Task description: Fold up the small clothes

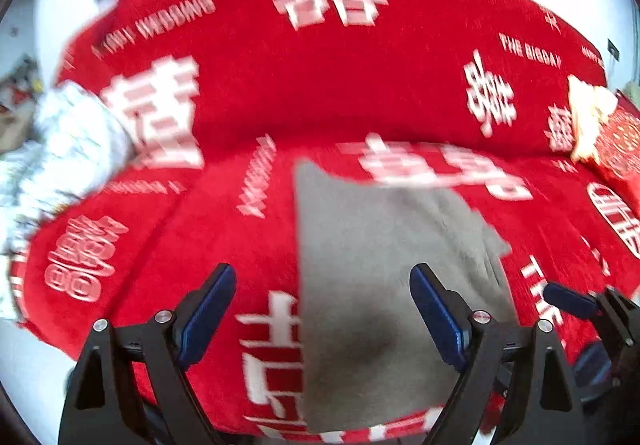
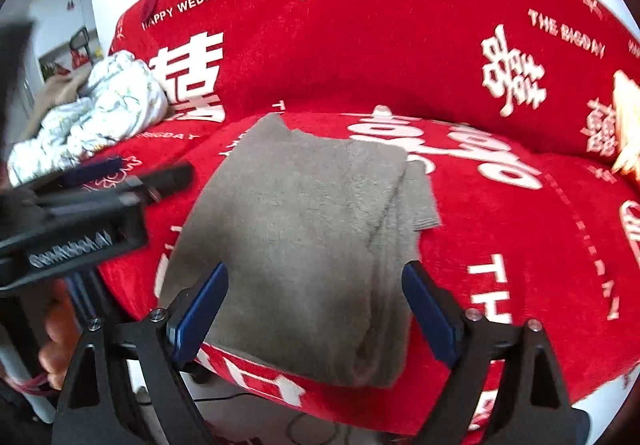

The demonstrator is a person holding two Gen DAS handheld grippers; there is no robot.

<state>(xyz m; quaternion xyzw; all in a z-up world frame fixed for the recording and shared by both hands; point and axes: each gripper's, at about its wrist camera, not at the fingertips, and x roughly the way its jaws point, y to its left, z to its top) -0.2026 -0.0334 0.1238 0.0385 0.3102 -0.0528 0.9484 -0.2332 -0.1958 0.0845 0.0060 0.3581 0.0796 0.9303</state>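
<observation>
Two black tongs with blue pads sit closest to the cameras. Both the left tongs (image 1: 322,303) and the right tongs (image 2: 314,303) have their pads wide apart, and nothing is held in either one. From there, the biggest thing is the red sofa (image 2: 360,57) with big white letters on its cover. A white crumpled blanket (image 2: 100,113) sits at its left end. Something yellow and red (image 1: 600,133) lies at the right end, too blurry to name.

Next comes the gray cloth (image 2: 304,237), the thing to fold. It lies flat on the sofa seat, near the front edge, and looks folded over already, with layered edges along its right side. The right tongs hang just above its near end, not touching. In the right view, the left tongs (image 2: 160,177) are off to the left of the cloth.

To do this step well, I think the tongs should leave the cloth lying still. If one more fold is needed, each should pinch a near corner, through all the layers, and lift both together so the edges stay lined up.
</observation>
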